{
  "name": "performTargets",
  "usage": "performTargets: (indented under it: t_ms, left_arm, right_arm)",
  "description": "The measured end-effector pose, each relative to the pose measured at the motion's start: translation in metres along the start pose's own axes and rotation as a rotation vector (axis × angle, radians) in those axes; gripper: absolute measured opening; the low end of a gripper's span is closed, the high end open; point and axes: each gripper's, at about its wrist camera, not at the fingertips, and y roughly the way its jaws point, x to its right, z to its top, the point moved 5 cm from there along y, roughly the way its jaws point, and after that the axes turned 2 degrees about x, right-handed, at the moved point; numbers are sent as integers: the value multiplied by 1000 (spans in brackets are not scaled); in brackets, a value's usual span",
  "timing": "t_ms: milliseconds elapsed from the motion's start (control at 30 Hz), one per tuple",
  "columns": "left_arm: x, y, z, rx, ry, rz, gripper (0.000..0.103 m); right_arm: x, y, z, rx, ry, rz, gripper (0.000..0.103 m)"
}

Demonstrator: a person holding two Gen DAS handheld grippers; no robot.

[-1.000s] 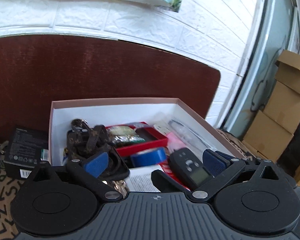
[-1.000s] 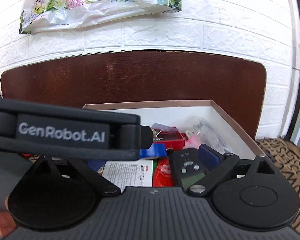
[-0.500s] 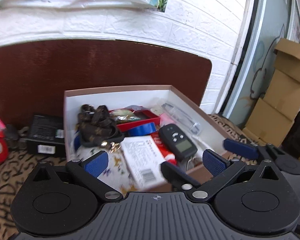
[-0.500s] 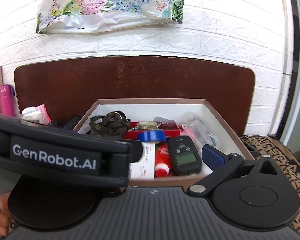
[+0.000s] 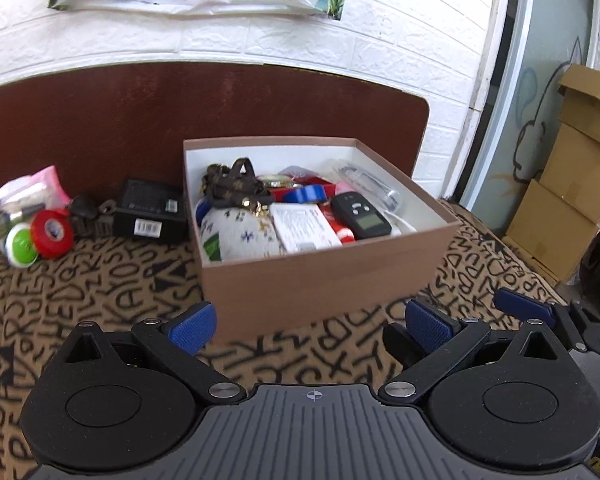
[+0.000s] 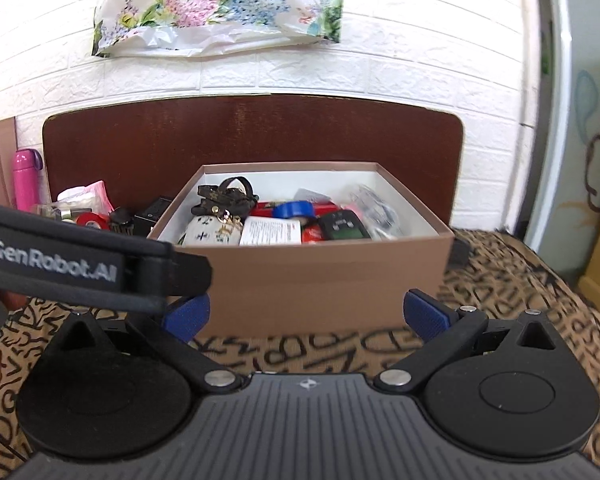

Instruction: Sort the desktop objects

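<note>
Both grippers, left (image 5: 307,326) and right (image 6: 306,316), gape empty; red tape (image 5: 52,234) at the table's left edge looks light and stiff: pinch across its rim.

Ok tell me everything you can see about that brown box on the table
The brown box is an open, lidless rectangular carton, seemingly cardboard, brown outside and white inside. It sits upright on the letter-patterned cloth, its back near the dark wooden board. It is filled with items: a brown strap, blue tape roll, white printed packet and black remote. A black box sits beside its left wall. Neither gripper touches it.
</note>
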Motion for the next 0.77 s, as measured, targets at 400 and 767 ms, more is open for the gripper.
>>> performTargets:
  t_ms: [400,767]
  left_arm:
    - [4,-43,-28,25,72,37,103]
    - [4,-57,-26,77,84,40,103]
  right_arm:
    - [-10,-47,-14,12,-45,-88,103]
    - [-12,-55,-6,35,-48,-100,103]
